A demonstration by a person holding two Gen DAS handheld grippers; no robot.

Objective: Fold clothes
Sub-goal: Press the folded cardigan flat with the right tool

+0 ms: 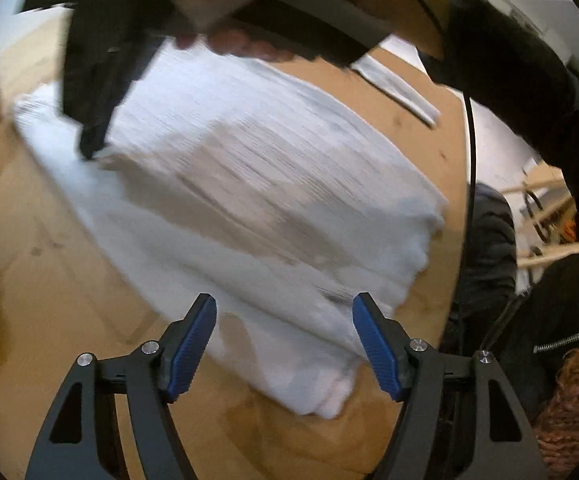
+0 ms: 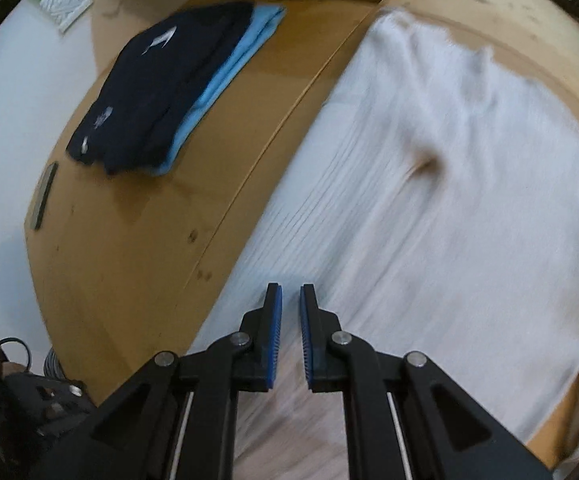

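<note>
- We see the white ribbed knit garment (image 1: 249, 200) lying partly folded on the tan wooden worktop (image 1: 49, 300), with one layer doubled over another. Its near corner sits below the left claw (image 1: 285, 344).
- The left claw stands wide, with nothing between its blue ribbed pads (image 1: 191, 352); they hover over the garment's edge and hold nothing.
- The right claw (image 2: 291, 320) is nearly closed, leaving only a thin gap with no cloth in it. It hangs above the garment's left border, close to the worktop seam (image 2: 281, 128).
- In the right wrist view, the garment's long axis runs from the near bottom up and away to the far end, where a narrower part, perhaps a sleeve or shoulder, points towards the worktop's far edge.
- Risk, as we judge it: a narrow claw pressed or dragged over the knit could rumple the folded layer or pull it askew.
- Risk: the left claw could pinch only the top layer at the corner, so the fold would open when lifted.
- The garment's right edge lies close to the worktop rim, so a sideways tug might slide it off.
- The folded navy garment on a light-blue one (image 2: 169, 92) lies well apart and is unlikely to be disturbed.
</note>
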